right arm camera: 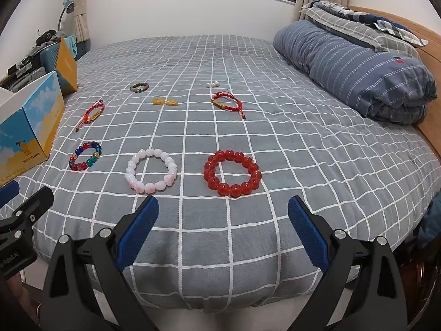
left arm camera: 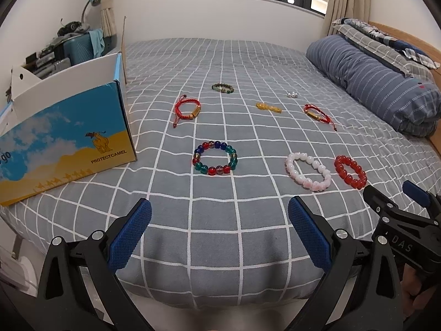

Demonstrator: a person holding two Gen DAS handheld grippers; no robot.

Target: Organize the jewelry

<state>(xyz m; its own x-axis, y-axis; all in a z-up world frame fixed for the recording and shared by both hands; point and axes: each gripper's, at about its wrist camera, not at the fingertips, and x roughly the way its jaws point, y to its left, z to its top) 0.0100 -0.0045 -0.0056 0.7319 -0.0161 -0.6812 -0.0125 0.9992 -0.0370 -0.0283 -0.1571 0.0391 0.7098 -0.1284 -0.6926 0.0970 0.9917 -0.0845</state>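
Bed (left arm camera: 248,234), open box (left arm camera: 66,138), scattered bracelets (right arm camera: 233,173)

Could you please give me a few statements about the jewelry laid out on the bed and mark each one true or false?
1. Both the left gripper and the right gripper are open and hold nothing. True.
2. The red bead bracelet lies inside the cardboard box. False: it lies on the checked bedsheet.
3. The pink-white bead bracelet lies between the multicolour bead bracelet and the red one. True.
4. Only one red cord bracelet is on the bed. False: there are two.
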